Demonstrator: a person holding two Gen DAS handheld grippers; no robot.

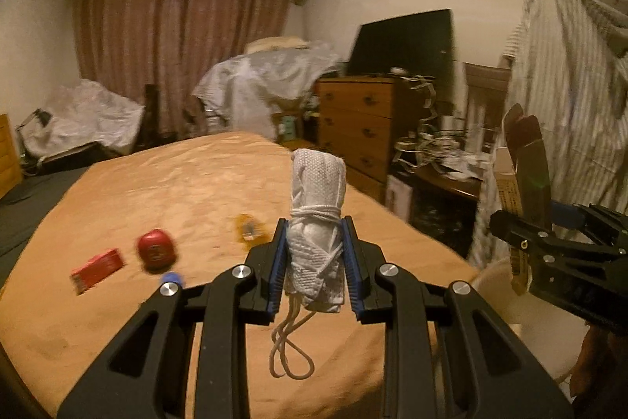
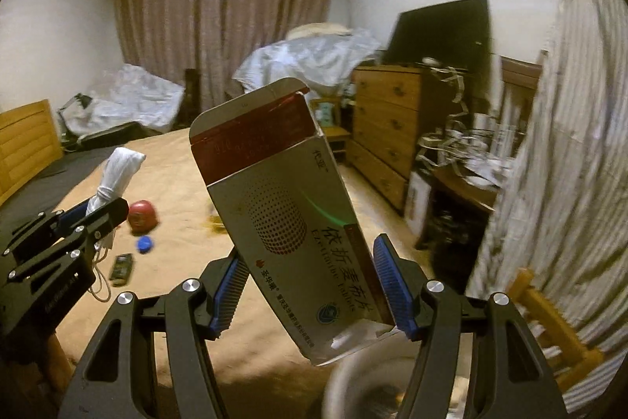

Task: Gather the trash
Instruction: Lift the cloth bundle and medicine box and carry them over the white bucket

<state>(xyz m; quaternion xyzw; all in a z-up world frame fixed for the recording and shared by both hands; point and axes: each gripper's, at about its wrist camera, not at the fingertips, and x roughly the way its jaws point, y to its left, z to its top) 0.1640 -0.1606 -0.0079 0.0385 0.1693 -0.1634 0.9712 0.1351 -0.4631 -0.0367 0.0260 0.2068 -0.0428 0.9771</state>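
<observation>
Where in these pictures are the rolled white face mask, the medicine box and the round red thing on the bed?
Rolled white face mask (image 1: 318,179): left wrist view, on its upper rolled part.
Medicine box (image 2: 282,218): right wrist view, on its dotted front face.
Round red thing (image 1: 157,249): left wrist view, on its middle.

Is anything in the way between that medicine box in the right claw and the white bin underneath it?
Nothing visible. The medicine box is clamped in the right claw, and the white bin shows just below its lower end, with only open air between them.
</observation>
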